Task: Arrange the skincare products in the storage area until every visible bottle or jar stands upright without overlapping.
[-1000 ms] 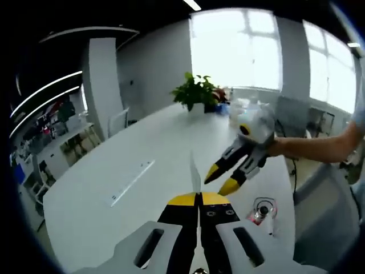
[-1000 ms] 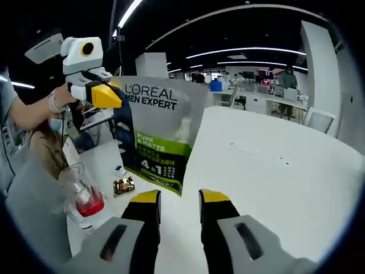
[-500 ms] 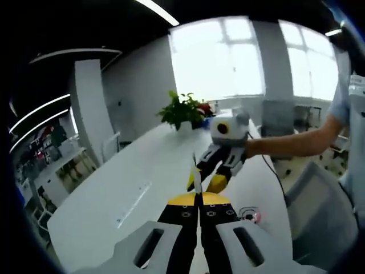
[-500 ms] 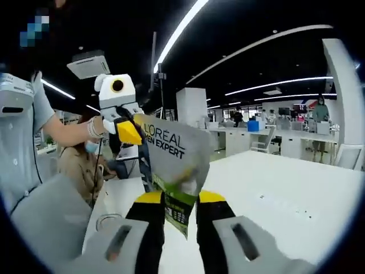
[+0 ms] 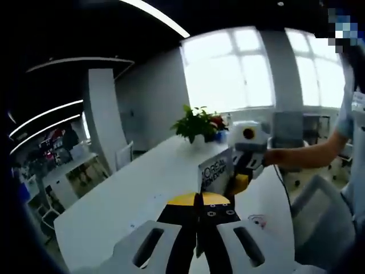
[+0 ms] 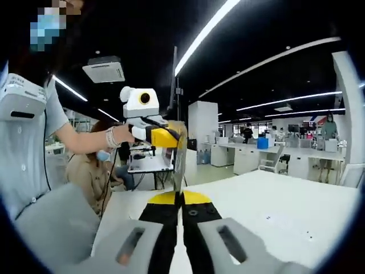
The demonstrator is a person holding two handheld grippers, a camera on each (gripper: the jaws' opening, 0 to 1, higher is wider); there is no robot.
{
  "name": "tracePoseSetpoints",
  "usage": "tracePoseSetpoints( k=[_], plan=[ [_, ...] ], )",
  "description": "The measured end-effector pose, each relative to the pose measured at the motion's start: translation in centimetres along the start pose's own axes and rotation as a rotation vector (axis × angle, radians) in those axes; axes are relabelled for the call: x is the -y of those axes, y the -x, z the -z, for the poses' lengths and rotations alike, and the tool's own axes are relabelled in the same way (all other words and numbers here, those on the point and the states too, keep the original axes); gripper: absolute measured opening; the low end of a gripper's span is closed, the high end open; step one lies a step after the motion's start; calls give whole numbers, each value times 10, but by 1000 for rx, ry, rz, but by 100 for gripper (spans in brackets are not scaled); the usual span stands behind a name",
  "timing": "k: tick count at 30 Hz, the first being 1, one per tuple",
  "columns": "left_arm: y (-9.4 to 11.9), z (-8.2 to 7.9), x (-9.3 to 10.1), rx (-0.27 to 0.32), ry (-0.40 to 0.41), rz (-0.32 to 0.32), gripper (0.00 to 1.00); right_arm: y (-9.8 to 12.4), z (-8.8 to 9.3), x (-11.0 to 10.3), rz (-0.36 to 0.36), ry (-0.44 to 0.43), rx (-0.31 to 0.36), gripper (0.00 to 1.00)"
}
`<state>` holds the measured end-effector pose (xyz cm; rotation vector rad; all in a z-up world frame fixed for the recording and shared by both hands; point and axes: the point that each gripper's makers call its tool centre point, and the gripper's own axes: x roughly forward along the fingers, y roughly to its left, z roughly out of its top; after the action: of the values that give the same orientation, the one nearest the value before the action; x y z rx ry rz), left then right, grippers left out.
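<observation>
Pouch (image 5: pixel 215 174) of skincare product — a flat white sachet with dark lettering — hangs above the white tabletop (image 5: pixel 131 200), held between both claws. In the left gripper view, the left claw (image 5: pixel 198 201) has its yellow-tipped black jaws pressed together on the pouch's near edge, which rises as a thin strip between them. The right claw (image 5: pixel 239 181) comes in from the right of that view, its yellow tip pinching the far side of the pouch, with the person's forearm (image 5: pixel 302 155) reaching back to the right. Behind them a potted plant (image 5: pixel 198 123) stands at the far end of the tabletop, below bright windows.

In the right gripper view, the pouch (image 6: pixel 179 157) is seen edge-on — a narrow vertical sliver rising from the right claw (image 6: pixel 179 198), whose jaws are closed on it. The left claw (image 6: pixel 164 137) grips its upper part from the left, held in the person's hand (image 6: pixel 122 136).
</observation>
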<state>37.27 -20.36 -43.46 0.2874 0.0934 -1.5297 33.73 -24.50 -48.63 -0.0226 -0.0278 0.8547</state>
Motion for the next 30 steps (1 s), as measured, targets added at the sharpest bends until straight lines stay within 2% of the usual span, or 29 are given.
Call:
tracePoseSetpoints(
  k=[2,6,9,12,13,15,16,21,30],
  plan=[
    [4,-4,-2,20,-16,-8,0,-3,-8,-6,-9,-20,25,1],
    [15,-11,2,57,-9,9,0,-4,-14,-15,-16,-39,29,1],
    [24,-12,7,77,22,44,3,-5,-19,-24,-25,-41,43,1],
    [28,-9,18,64,40,87,7,-7,-35,-37,-60,-72,102,1],
    [29,-5,23,48,38,103,8,-7,-38,-40,-66,-73,109,1],
    [33,-4,33,54,62,139,9,-10,-41,-47,-79,-84,111,1],
    [35,-6,39,62,76,165,9,-11,-42,-53,-94,-90,110,1],
    [49,0,51,51,89,179,7,-14,-40,-73,-118,-111,82,1],
    [80,20,75,48,168,193,0,-25,-29,-105,-106,-154,5,1]
  ],
)
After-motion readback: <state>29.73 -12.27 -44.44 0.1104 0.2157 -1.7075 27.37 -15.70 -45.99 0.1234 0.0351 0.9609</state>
